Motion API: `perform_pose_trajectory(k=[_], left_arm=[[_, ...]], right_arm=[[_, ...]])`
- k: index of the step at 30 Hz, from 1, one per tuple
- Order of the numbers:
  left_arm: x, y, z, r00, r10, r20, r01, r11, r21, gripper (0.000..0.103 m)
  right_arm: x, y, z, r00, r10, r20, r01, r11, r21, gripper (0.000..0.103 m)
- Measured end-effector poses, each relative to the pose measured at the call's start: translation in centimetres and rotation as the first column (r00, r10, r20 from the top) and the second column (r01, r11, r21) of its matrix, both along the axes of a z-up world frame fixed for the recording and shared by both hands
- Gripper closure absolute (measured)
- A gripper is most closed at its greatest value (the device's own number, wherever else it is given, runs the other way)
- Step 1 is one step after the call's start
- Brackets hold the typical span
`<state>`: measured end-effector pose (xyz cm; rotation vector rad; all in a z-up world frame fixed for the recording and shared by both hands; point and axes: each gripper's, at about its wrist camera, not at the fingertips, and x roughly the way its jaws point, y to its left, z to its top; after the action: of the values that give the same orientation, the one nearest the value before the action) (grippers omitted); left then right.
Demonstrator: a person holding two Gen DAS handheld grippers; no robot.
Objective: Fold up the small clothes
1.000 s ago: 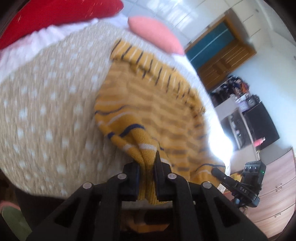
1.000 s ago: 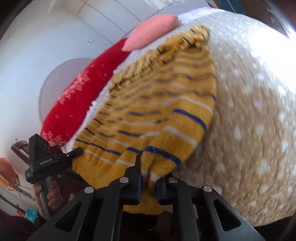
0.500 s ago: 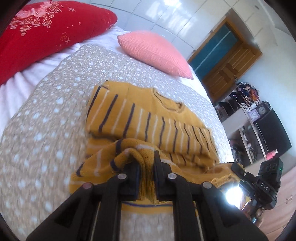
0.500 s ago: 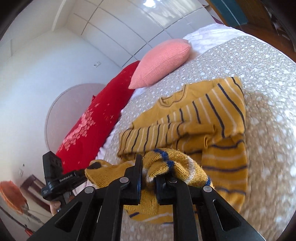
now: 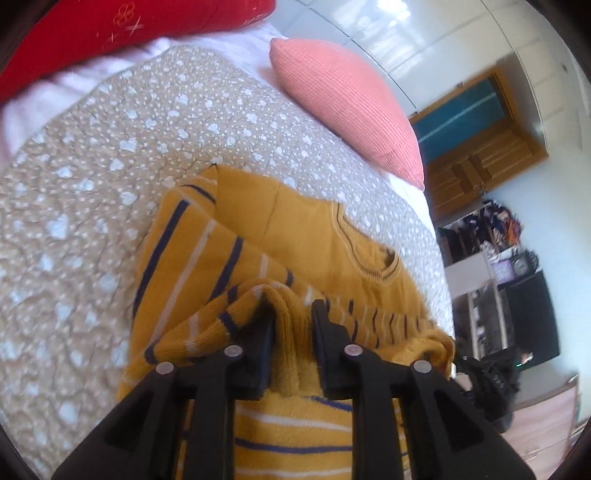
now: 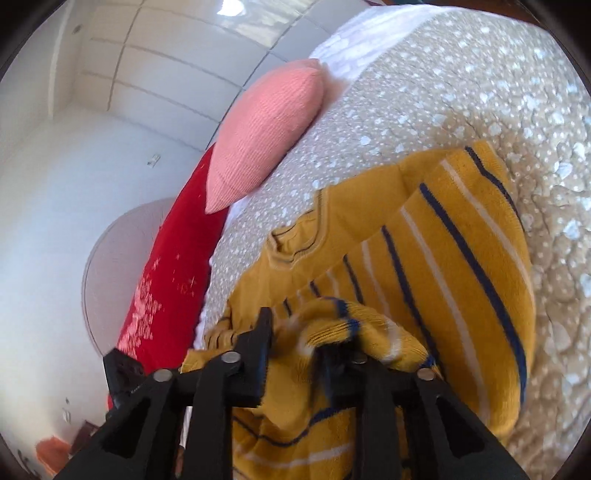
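Observation:
A mustard sweater with navy and white stripes lies on the beige spotted bedspread, collar toward the pillows. Its lower hem is folded up over the body. My left gripper has a thick fold of that hem snug between its pads, and its jaws are opening. In the right wrist view the same sweater lies on the bedspread. My right gripper is opening wider, with the hem lying loose between its fingers and draped over the right one. The left gripper's body shows at that view's lower left.
A pink pillow and a red pillow lie at the head of the bed, past the collar. A wooden door and dark shelves stand beyond the bed's right edge. Bare bedspread surrounds the sweater.
Both grippers carried the hem forward over the sweater toward the collar, folding it in half. Both pairs of jaws have parted, the right wider than the left.

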<state>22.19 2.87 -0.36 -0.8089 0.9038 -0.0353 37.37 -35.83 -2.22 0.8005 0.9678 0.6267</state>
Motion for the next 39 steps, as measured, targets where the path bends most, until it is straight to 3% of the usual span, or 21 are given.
perform_pose_trajectory(k=[3,8,15,19,20,22,24,28,33,35,36,37,39], left_arm=[[1.3,0.4,-0.5,1.0,0.012,-0.011,-0.012,1.0,-0.025,0.076],[2.7,1.7,-0.4,0.999,0.05,-0.01,-0.05,0.998,-0.037,0.065],[5.1,4.1,0.0,0.991,0.126,-0.052,-0.124,0.992,0.033,0.056],[4.0,4.2,1.5,0.991,0.128,-0.044,-0.123,0.987,0.106,0.044],[3.7,4.4,1.7,0.991,0.128,-0.038,-0.123,0.986,0.114,0.043],[2.5,4.7,2.5,0.991,0.131,-0.028,-0.126,0.983,0.137,0.038],[1.0,5.0,3.2,0.991,0.132,-0.021,-0.127,0.979,0.158,0.034],[-1.7,5.8,3.5,0.99,0.136,-0.024,-0.129,0.977,0.172,0.031],[-4.8,5.4,1.8,0.992,0.113,-0.061,-0.102,0.98,0.171,0.028],[-6.1,4.9,0.9,0.991,0.102,-0.081,-0.087,0.981,0.173,0.028],[-6.9,4.6,0.4,0.991,0.096,-0.088,-0.08,0.982,0.17,0.028],[-7.5,4.4,0.1,0.991,0.092,-0.092,-0.076,0.983,0.167,0.028],[-8.6,3.8,-0.4,0.991,0.091,-0.099,-0.073,0.982,0.174,0.028]], right_arm=[[1.6,0.0,-1.0,0.999,-0.023,-0.037,0.023,1.0,0.011,0.06],[2.8,0.3,-1.6,0.999,-0.04,-0.032,0.039,0.998,-0.047,0.06],[4.6,-0.2,-1.9,0.998,-0.062,-0.017,0.06,0.995,-0.077,0.06],[5.5,-0.1,-0.3,0.998,-0.06,0.015,0.062,0.982,-0.18,0.059],[5.5,-0.1,0.6,0.997,-0.063,0.041,0.07,0.973,-0.221,0.057],[4.8,-0.4,2.6,0.989,-0.088,0.118,0.12,0.946,-0.3,0.027],[3.8,-1.1,4.2,0.98,-0.099,0.172,0.153,0.93,-0.335,0.016],[1.5,-3.1,5.4,0.984,-0.065,0.166,0.122,0.925,-0.359,0.016],[-3.0,-4.4,4.9,0.987,0.031,0.155,0.035,0.912,-0.409,0.016],[-4.5,-4.5,4.1,0.988,0.064,0.141,0.004,0.9,-0.436,0.019],[-5.1,-4.3,3.5,0.988,0.084,0.13,-0.014,0.886,-0.463,0.028],[-5.6,-3.9,2.8,0.987,0.115,0.111,-0.045,0.868,-0.494,0.046],[-6.2,-3.5,1.6,0.986,0.151,0.077,-0.086,0.839,-0.538,0.072]])
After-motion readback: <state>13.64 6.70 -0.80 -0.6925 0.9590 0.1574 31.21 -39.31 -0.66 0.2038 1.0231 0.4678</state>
